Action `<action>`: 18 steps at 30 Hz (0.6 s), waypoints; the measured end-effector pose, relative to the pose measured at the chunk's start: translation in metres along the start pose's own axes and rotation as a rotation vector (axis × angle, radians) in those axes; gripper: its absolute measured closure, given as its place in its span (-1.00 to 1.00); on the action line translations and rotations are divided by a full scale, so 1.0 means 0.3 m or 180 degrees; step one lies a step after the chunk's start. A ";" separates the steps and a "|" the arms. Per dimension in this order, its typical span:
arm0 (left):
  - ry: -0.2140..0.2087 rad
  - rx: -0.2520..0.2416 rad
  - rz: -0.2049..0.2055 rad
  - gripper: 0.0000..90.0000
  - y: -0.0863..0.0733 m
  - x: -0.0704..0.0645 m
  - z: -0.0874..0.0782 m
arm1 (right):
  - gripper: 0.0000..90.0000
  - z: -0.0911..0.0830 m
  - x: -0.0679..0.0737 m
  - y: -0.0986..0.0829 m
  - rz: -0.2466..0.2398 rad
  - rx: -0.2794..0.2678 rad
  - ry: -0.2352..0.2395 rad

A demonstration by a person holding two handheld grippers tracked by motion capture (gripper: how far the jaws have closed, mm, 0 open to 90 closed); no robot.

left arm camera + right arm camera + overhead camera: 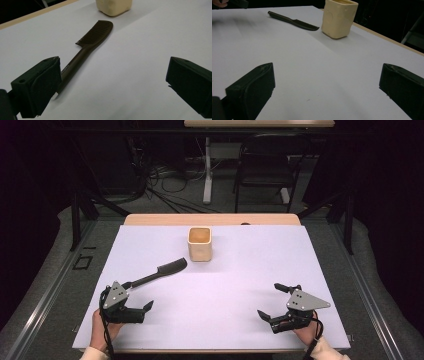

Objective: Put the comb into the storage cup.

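The comb (159, 273) lay flat on the white-covered table (225, 285), in front of the cup (200, 243) and toward the person's left, its toothed head nearest the cup but apart from it and its handle running away toward the left claw (139, 296). That claw was released, jaws spread wide and empty, with the handle's end just beside its outer jaw in the left gripper view, not between the two. The right claw (274, 300) rested well away from the cup on the opposite side, likewise released and holding nothing. The comb (85, 50) appeared to be a single dark moulding of hard plastic: a slim rounded handle widening into a curved head with fine close teeth along one edge and a ribbed back. In my judgement it would be light and stiff, with a smooth, somewhat slippery handle; lying so low on the sheet, it left little height for the jaws. The soundest hold would be across the handle near its middle, clear of the teeth, which looked thin enough to bend or snap under pressure. The cup (339, 18) was pale cream, squarish with rounded corners, upright and open at the top; its matte walls looked slightly uneven. It seemed light and liable to tip if knocked.
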State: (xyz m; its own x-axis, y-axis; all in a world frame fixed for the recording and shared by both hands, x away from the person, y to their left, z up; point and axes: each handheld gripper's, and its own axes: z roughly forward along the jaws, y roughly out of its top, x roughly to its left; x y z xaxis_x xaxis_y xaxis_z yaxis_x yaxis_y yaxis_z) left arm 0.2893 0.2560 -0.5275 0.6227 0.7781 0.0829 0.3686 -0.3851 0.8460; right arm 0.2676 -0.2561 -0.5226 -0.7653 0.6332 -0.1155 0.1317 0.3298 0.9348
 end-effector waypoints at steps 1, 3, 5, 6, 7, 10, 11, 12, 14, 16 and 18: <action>-0.0004 0.0025 0.0013 -0.99 0.004 0.005 0.005 | -1.00 0.003 -0.001 0.000 -0.0012 0.0001 0.0003; -0.0014 0.0031 -0.0001 -0.99 0.008 0.008 0.010 | -1.00 0.004 -0.002 0.000 -0.0013 0.0012 0.0006; -0.0006 0.0056 0.0011 -0.99 0.012 0.011 0.013 | -1.00 0.006 -0.002 0.000 -0.0009 0.0009 0.0018; -0.0016 0.0063 0.0008 -0.99 0.014 0.013 0.015 | -1.00 0.007 -0.003 0.000 -0.0015 0.0008 0.0019; -0.0016 0.0063 0.0008 -0.99 0.014 0.013 0.015 | -1.00 0.007 -0.003 0.000 -0.0015 0.0008 0.0019; -0.0046 0.0096 -0.0027 -0.99 0.020 0.023 0.024 | -1.00 0.009 -0.001 -0.001 -0.0014 0.0015 0.0028; -0.0046 0.0096 -0.0027 -0.99 0.020 0.023 0.024 | -1.00 0.009 -0.001 -0.001 -0.0012 0.0014 0.0029; -0.0072 0.0095 -0.0072 -0.99 0.022 0.028 0.030 | -1.00 0.009 -0.001 -0.001 -0.0017 0.0014 0.0030; -0.0065 0.0106 -0.0055 -0.99 0.024 0.031 0.033 | -1.00 0.009 -0.001 -0.001 -0.0017 0.0015 0.0031; -0.0084 0.0122 -0.0052 -0.99 0.030 0.035 0.042 | -1.00 0.008 -0.001 -0.001 -0.0024 0.0021 0.0038; -0.0090 0.0147 -0.0036 -0.99 0.036 0.035 0.047 | -1.00 0.007 -0.001 -0.002 -0.0014 0.0024 0.0040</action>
State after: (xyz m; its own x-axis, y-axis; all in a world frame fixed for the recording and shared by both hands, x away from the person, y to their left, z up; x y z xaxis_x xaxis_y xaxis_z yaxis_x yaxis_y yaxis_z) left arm 0.3096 0.2531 -0.5249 0.6373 0.7684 0.0581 0.4067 -0.3994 0.8216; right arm 0.2691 -0.2549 -0.5238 -0.7738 0.6228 -0.1155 0.1330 0.3380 0.9317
